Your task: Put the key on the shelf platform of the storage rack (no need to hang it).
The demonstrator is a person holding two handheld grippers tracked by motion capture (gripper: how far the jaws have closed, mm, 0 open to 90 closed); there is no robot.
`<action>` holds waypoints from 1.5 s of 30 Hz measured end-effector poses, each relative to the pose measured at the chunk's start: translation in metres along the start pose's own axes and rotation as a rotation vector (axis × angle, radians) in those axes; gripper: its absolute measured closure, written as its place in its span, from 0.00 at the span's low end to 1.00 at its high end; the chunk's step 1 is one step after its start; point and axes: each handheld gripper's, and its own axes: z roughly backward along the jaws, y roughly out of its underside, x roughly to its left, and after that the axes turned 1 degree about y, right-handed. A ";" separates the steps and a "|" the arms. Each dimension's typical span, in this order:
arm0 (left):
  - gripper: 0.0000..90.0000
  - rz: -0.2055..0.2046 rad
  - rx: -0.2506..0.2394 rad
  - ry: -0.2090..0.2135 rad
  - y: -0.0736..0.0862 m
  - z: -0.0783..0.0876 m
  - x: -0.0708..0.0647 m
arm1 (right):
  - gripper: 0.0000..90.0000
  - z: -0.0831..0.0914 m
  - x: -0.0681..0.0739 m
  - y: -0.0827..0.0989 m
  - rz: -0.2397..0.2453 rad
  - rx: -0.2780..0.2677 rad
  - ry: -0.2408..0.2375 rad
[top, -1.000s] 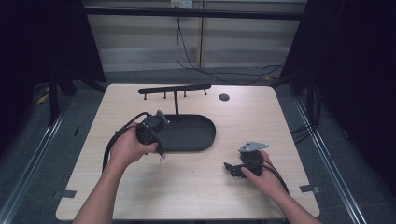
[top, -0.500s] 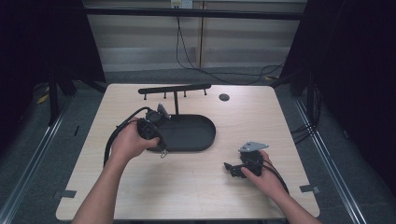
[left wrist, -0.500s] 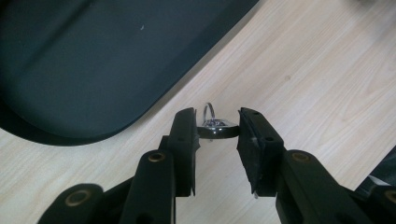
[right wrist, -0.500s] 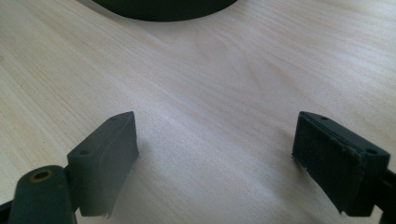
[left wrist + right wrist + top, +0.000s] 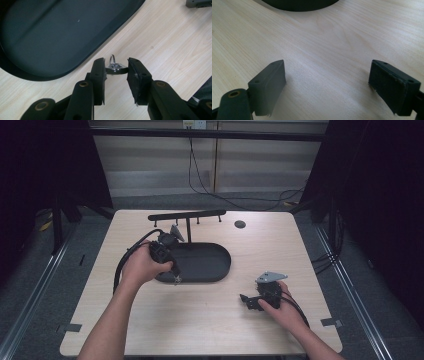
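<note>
In the left gripper view my left gripper (image 5: 115, 65) is shut on a small shiny silver piece (image 5: 115, 70) with a ring loop on top, pinched between both pads just above the wood. It hangs beside the near edge of the black oval tray (image 5: 50, 37). From above, the left gripper (image 5: 175, 276) points down at the tray's (image 5: 210, 265) front left rim, with the silver piece (image 5: 176, 279) at its tips. My right gripper (image 5: 246, 301) rests low on the table at the front right. Its jaws stand wide apart with bare wood between them (image 5: 327, 75).
A black T-shaped stand (image 5: 187, 215) with small pegs under its bar rises from the tray's far end. A small dark disc (image 5: 240, 224) lies on the table behind the tray. The wooden table (image 5: 210, 330) drops off to dark floor on all sides.
The left hand has drifted slightly away from the person, toward the stand, carrying the silver piece with it. The right hand has stayed put.
</note>
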 end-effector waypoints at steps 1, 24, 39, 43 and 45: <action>0.75 0.003 -0.004 -0.001 -0.001 0.000 0.000 | 0.15 0.000 0.000 0.000 0.000 0.000 0.000; 0.75 0.028 -0.013 -0.007 -0.013 0.009 0.003 | 0.15 0.000 0.000 0.000 -0.002 0.001 0.000; 0.75 0.035 -0.011 -0.013 -0.028 0.002 0.009 | 0.15 0.000 0.000 0.000 -0.002 0.001 0.000; 0.75 0.039 -0.023 -0.024 -0.031 -0.001 0.012 | 0.15 0.000 0.000 0.000 -0.001 0.001 -0.001; 0.75 0.045 -0.039 -0.025 -0.032 -0.001 0.013 | 0.15 0.000 0.000 0.000 -0.001 0.001 0.000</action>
